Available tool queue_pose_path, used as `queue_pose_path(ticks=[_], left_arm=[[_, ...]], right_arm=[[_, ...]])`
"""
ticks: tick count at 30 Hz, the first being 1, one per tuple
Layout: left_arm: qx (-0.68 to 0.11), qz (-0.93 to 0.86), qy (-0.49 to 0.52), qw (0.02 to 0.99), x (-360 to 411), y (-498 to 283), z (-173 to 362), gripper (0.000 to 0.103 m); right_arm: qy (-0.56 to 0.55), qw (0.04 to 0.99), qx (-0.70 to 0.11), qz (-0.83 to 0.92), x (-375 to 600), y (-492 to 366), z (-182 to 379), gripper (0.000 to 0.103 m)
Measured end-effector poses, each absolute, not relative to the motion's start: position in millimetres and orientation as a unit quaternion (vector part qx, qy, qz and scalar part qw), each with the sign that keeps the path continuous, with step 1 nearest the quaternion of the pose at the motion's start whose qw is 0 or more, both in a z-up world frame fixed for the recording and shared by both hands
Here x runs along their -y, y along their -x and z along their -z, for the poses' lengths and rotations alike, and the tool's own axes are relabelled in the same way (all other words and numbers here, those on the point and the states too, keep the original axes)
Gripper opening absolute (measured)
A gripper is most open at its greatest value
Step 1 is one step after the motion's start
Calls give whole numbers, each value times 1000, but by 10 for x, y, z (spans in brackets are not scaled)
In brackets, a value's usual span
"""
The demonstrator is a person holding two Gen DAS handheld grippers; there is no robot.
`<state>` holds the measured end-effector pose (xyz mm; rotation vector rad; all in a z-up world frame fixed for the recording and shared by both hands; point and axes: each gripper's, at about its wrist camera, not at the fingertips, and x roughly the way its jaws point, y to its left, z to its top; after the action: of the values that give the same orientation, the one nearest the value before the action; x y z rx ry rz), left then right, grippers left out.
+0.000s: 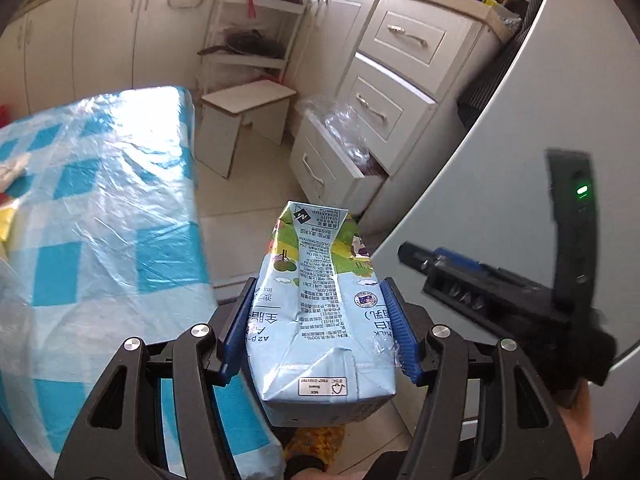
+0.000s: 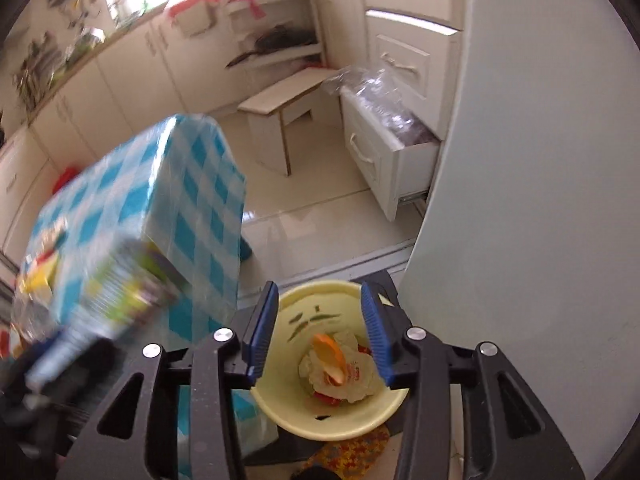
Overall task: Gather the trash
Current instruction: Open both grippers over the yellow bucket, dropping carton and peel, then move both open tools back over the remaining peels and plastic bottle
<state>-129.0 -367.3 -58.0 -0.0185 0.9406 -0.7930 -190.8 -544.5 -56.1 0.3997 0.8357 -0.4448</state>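
Note:
In the left wrist view a light-blue and green milk carton [image 1: 320,312] sits lengthwise between the blue pads of my left gripper [image 1: 318,284], which is shut on its sides. To its right, the black body of my right gripper [image 1: 424,258] shows a green light. In the right wrist view my right gripper [image 2: 320,288] stands open with nothing between its pads, above a yellow bin [image 2: 332,430]. The bin holds an orange peel [image 2: 328,354] and crumpled paper [image 2: 360,376]. The carton [image 2: 120,292] appears blurred at the left.
A table under a blue-checked cloth with clear plastic [image 1: 100,200] fills the left. On the tiled floor beyond it stand a white stool [image 1: 244,120] and a drawer unit whose bottom drawer [image 1: 328,160] is pulled out, with plastic bags in it. A pale appliance wall [image 1: 500,160] closes the right.

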Motion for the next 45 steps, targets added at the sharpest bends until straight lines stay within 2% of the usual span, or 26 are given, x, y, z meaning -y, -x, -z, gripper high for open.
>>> queue_pose_path(ticks=[3,7,11,15,21,24,45], left_arm=[[-472,374,8,799,3853,1243,767,58],[-471,375,4,798,3917,1267,792,59],[-447,364,-5,817,3784,1317,636,69],[-418,337,-9,843,3489,1362,401,81],[-375,283,-23,883,2958,1403,63,91],[-365,264,-28,892,2734,1420,-41,92],[-319,204,-21,925,2054,1502,-410,93]], right_arm=[[-208,888,-347,217,5481,2017,363,48],[-204,912,-285,213,5419,2070,101,64],[-188,923,-253,222,5358,2095,-57,73],[-183,922,-257,226,5328,2019,-90,82],[-153,931,-253,215,5112,1936,-184,92],[-136,940,-245,197,4960,1877,-236,96],[-52,967,-200,151,4340,1677,-364,96]])
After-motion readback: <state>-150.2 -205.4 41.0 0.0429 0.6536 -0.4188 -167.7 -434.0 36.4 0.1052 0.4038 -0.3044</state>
